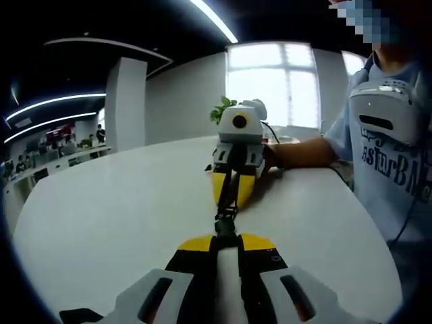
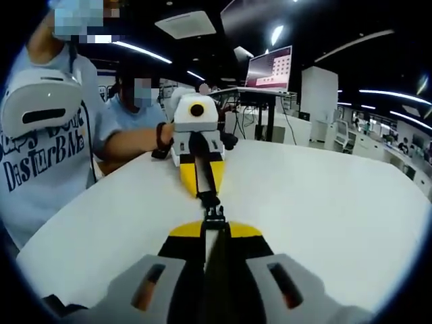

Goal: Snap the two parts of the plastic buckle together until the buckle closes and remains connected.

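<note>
Clenched on its strap just behind the buckle (image 1: 226,221), the left gripper (image 1: 226,244) faces the right gripper (image 2: 214,233), likewise clamped on strap, holding both halves nose to nose above the white table (image 2: 324,202), seemingly aligned for snapping.

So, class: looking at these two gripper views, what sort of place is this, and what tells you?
Probably an open-plan office or lab. A large white table fills the foreground, a monitor stands on a raised desk behind it, strip lights line the dark ceiling, and more desks recede in the background.
</note>
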The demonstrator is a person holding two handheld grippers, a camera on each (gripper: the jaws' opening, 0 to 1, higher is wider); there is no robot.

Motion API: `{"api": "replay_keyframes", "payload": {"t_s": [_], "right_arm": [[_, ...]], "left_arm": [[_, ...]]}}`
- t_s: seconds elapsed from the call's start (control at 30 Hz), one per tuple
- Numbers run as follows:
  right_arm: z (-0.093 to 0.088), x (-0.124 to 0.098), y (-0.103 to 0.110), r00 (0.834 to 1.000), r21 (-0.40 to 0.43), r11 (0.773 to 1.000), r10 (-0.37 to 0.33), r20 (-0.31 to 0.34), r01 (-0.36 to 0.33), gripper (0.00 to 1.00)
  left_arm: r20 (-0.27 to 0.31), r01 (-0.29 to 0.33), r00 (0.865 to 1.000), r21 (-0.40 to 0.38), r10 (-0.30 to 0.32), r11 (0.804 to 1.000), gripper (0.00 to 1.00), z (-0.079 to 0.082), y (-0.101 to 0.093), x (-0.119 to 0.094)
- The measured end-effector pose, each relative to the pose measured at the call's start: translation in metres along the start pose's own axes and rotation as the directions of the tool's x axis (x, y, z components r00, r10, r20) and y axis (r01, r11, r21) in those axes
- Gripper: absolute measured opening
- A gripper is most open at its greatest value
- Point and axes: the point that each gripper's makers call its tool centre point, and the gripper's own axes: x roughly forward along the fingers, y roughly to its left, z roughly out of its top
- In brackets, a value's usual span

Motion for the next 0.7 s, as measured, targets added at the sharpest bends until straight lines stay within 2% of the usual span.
{"api": "replay_keyframes", "payload": {"t_s": [0.23, 0.7], "right_arm": [[0.002, 0.003, 0.004, 1.000, -0.018, 1.000, 0.015, 0.003, -0.015, 0.11], [0.004, 0.004, 0.021, 0.994, -0.051, 0.993, 0.109, 0.015, -0.108, 0.10]], "left_arm": [[0.002, 0.012, 1.000, 0.003, -0.012, 1.000, 0.12, 0.000, -0.003, 0.001], [-0.002, 0.097, 0.995, 0.031, -0.097, 0.995, 0.12, -0.001, -0.017, -0.001]]}}
